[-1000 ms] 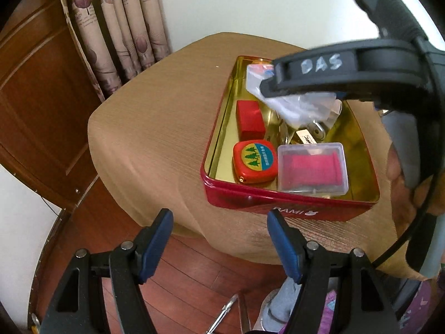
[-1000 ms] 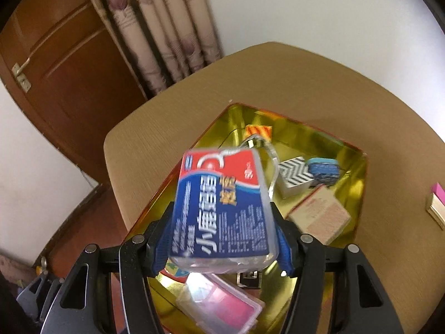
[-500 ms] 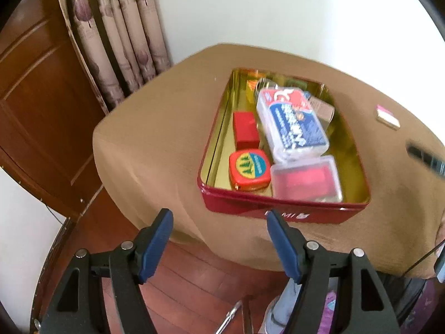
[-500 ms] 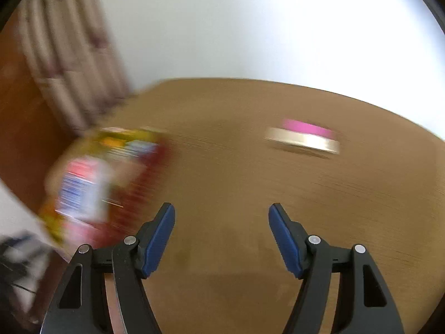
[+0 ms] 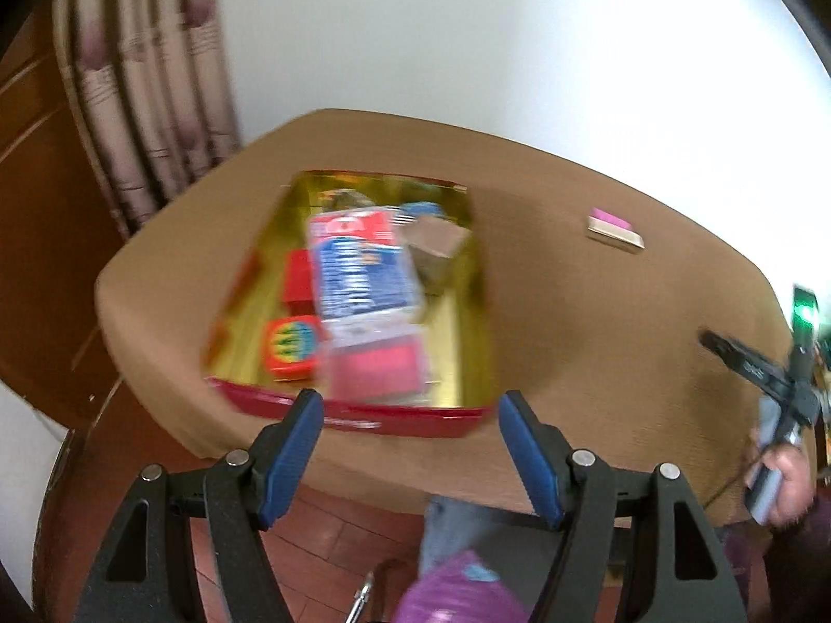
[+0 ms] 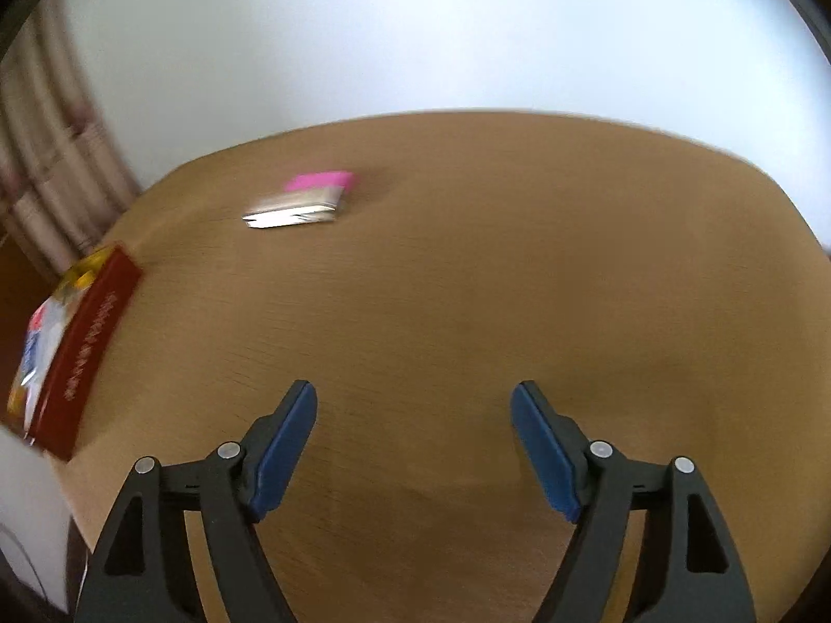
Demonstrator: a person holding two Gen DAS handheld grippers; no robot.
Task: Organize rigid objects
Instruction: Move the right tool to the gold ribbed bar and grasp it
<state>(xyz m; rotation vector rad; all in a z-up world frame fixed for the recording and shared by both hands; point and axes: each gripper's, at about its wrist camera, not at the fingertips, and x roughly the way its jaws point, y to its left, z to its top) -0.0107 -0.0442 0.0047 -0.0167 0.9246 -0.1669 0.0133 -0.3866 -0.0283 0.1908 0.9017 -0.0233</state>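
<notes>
A tan-covered table (image 6: 467, 285) fills most of both views, with a white wall behind it and a pale patterned curtain (image 5: 140, 98) beside a brown wooden door at the left.

On the table's near left part sits a red tin (image 5: 363, 418) with a gold inside, its front wall just beyond the tips of the left gripper (image 5: 410, 446). Both views are smeared by motion blur, so fine print on its contents cannot be read. Lying in the tin, from big to small: a blue-and-red clear plastic box (image 5: 358, 270) resting lengthwise down the middle, a clear case with a pink insert (image 5: 376, 368) at the near wall, a red block (image 5: 297, 278) to the left of the blue box, and a round-cornered orange tape measure (image 5: 291, 345) in the near left corner. A brownish packet (image 5: 433, 239) lies toward the far right corner.

The left gripper's blue fingers (image 5: 288, 454) are spread wide with nothing between them — the tin lies ahead of them, not touched.

The right gripper (image 6: 413, 441) also stands spread wide and bare over bare tabletop. The remaining loose item, a small pink-and-white pad (image 6: 301, 202), lies flat well ahead of its fingers and to their left — apart from the tin, whose red side wall (image 6: 85, 348) shows at that view's left edge.
</notes>
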